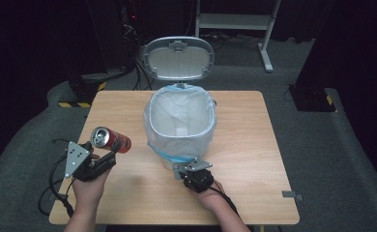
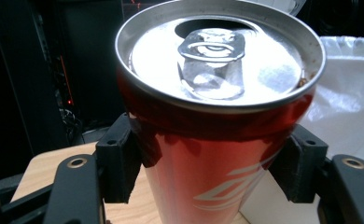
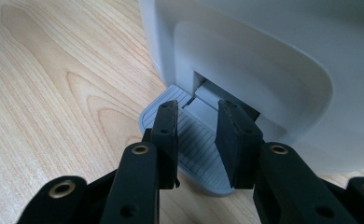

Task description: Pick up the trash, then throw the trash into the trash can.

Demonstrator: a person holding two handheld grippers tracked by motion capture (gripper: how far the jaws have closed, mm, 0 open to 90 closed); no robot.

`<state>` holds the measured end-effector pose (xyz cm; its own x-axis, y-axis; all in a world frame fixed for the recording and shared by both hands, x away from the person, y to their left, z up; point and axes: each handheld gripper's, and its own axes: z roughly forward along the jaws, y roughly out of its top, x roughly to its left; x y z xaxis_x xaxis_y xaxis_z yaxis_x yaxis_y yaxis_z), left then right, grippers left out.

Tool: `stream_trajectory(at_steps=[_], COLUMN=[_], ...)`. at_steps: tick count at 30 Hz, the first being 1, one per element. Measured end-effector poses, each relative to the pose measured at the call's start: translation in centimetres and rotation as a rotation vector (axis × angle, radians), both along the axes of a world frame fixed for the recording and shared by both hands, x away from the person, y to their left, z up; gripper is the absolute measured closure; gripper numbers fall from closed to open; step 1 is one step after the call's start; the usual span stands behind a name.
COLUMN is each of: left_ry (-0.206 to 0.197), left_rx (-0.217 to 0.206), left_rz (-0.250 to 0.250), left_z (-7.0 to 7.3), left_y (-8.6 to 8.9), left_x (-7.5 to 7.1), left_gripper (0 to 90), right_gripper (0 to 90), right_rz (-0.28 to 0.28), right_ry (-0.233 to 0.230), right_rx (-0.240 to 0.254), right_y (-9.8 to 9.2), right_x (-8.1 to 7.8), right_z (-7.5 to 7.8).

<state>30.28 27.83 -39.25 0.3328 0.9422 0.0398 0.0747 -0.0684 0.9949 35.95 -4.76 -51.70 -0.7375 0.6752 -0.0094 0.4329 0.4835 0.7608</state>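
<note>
Wooden table, lidded-open bin centre.

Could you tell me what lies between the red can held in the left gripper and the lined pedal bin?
Nothing: in the high view, just bare wooden table separates the red can from the pedal bin.

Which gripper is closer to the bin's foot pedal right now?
Right. The right gripper has its fingers down on the grey pedal at the bin's base. The left gripper is off to the bin's left, gripping the red can above the table.
</note>
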Motion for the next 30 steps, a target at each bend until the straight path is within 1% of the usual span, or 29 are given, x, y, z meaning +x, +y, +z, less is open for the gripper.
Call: stream_trajectory(at_steps=[4,9,13,18,19,20,21,26,30], left_ry=[-0.02,-0.045,-0.062,-0.098,-0.103,-0.117,-0.117,-0.151,-0.162], left_rx=[0.008,0.002,0.006,0.021,0.021,0.011,0.011,0.02,0.017], left_rz=[-0.009,-0.014,-0.021,-0.027,-0.027,-0.031,-0.031,-0.036,-0.04], left_z=[0.7,1.5,2.2,3.7,3.9,4.5,4.5,5.9,6.4], left_y=[-0.4,-0.9,-1.3,-1.8,-1.9,-1.9,-1.9,-2.3,-2.5], left_x=[-0.1,-0.1,-0.1,0.1,0.1,0.1,0.1,0.0,0.0], left_gripper=[33.9,33.9,33.9,33.9,33.9,33.9,33.9,33.9,33.9], right_gripper=[69.2,69.1,69.2,69.1,69.1,69.1,69.1,69.1,69.0], right_rz=[0.0,0.001,-0.004,-0.004,0.0,0.001,0.001,0.001,0.001], right_ry=[-0.004,-0.002,-0.001,0.0,-0.006,-0.005,-0.005,-0.006,-0.005], right_rx=[-0.002,0.001,0.0,0.001,0.0,-0.001,-0.001,-0.001,0.001], right_y=[0.0,0.0,0.0,0.0,0.0,0.0,0.0,0.0,0.0], right_x=[0.0,0.0,-0.1,-0.1,0.0,0.0,0.0,0.0,0.0], right_z=[0.0,0.0,0.0,0.0,0.0,0.0,0.0,0.0,0.0])
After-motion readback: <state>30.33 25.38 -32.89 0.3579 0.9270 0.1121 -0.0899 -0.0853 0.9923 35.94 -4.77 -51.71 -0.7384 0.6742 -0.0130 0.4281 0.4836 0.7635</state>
